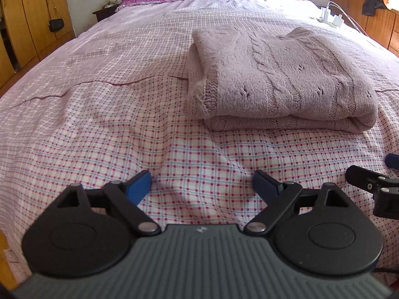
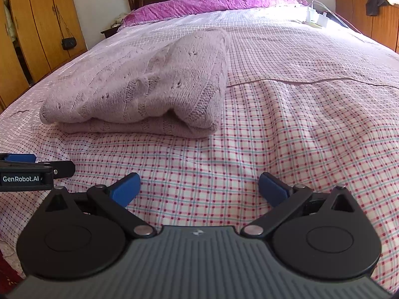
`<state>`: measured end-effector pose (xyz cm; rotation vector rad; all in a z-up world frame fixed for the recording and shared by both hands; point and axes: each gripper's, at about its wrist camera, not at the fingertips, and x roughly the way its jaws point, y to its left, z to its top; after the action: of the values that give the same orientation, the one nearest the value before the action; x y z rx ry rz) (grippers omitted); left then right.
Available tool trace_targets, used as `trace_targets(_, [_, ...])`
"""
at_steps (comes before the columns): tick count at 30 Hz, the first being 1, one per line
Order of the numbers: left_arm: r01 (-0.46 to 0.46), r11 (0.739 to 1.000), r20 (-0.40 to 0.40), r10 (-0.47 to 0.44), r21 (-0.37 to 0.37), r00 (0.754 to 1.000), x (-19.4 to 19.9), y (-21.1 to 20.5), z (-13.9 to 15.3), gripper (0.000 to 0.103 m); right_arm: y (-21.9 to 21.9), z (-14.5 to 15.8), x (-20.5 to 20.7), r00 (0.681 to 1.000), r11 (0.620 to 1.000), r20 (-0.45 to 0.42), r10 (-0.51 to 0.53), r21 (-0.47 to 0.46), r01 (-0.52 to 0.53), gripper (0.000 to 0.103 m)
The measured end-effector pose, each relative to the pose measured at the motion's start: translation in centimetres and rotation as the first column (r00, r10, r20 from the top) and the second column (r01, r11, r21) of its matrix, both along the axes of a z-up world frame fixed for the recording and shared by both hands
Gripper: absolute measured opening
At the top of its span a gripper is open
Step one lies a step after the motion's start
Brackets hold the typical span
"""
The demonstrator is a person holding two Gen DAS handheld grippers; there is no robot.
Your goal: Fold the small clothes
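1. A mauve cable-knit sweater (image 1: 279,79) lies folded into a thick rectangle on the checked bedsheet (image 1: 194,154), near the foot of the bed.
2. The left gripper (image 1: 202,186) hovers over bare sheet just short of the sweater, jaws spread, grasping nothing.
3. The right gripper (image 2: 199,189) hangs beside it, likewise released and apart from the sweater.
4. Farther off: a purple quilt (image 2: 214,0), white chargers (image 2: 316,20), wooden wardrobes (image 1: 25,17).

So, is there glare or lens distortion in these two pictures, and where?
Left wrist view: the bed's far right, near the white chargers, is washed out by sunlight; edges curve, fisheye. Right wrist view: the same glare around the chargers; the wardrobe bows; the folded sweater stays sharp.
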<state>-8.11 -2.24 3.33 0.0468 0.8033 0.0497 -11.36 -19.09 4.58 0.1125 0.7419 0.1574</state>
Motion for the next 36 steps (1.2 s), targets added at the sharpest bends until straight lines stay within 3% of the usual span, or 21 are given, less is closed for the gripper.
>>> trace_targets(36, [0.007, 1.0, 0.021, -0.008, 0.024, 1.0, -0.2, -0.4, -0.4, 0.094, 1.3, -0.5, 0.1, 1.0, 0.998, 0.003, 0.001, -0.065, -0.001, 0.103])
